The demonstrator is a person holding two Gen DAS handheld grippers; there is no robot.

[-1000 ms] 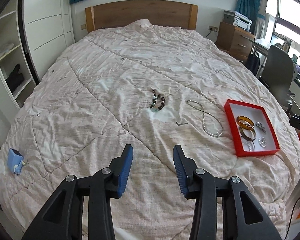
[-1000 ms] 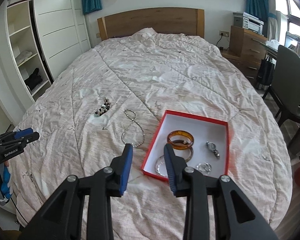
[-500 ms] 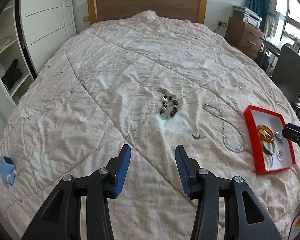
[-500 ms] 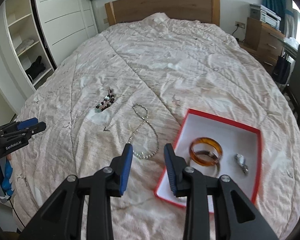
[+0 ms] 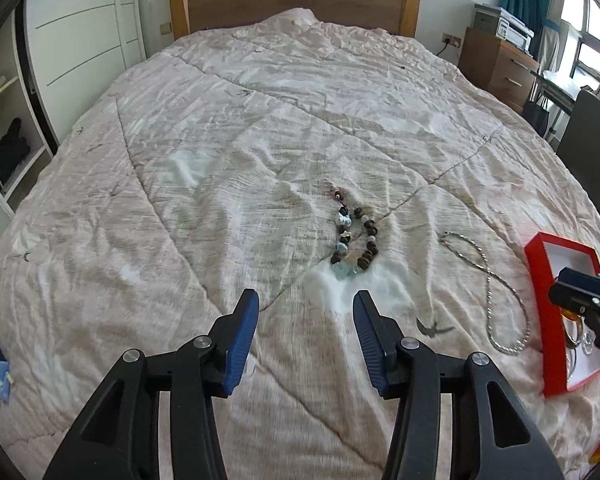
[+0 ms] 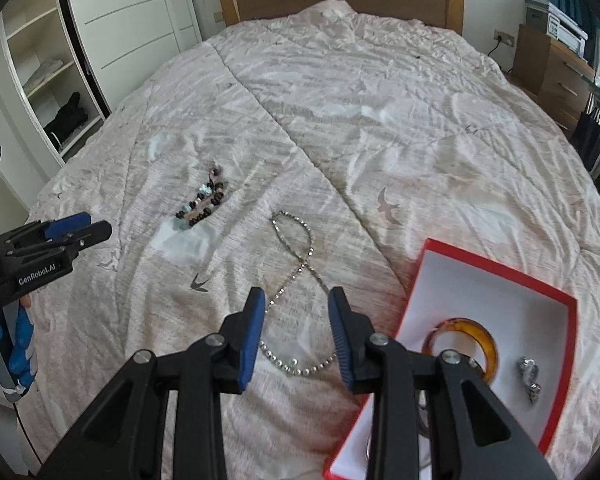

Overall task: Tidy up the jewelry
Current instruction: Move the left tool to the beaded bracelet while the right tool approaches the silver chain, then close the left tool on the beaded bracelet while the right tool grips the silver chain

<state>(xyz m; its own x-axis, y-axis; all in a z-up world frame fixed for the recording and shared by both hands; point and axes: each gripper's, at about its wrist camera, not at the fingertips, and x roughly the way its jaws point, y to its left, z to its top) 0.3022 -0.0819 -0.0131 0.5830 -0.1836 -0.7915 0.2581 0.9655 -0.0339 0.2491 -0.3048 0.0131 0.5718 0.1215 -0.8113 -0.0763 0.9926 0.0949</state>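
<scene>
The left gripper (image 5: 306, 330) is pointed steeply downward, its two blue-padded fingers (image 5: 242, 334) set well apart with nothing between them. The right gripper (image 6: 296, 332) is angled down likewise, its jaws held at a narrower gap, and no pad is pressed on anything. In the right wrist view the left gripper is seen from the side at the far left, gripped below by a hand (image 6: 8, 350) in blue

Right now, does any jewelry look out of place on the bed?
Yes. The beaded bracelet and the silver chain necklace lie loose on the quilt, outside the red box, which already holds the amber bangle and small silver pieces.
</scene>
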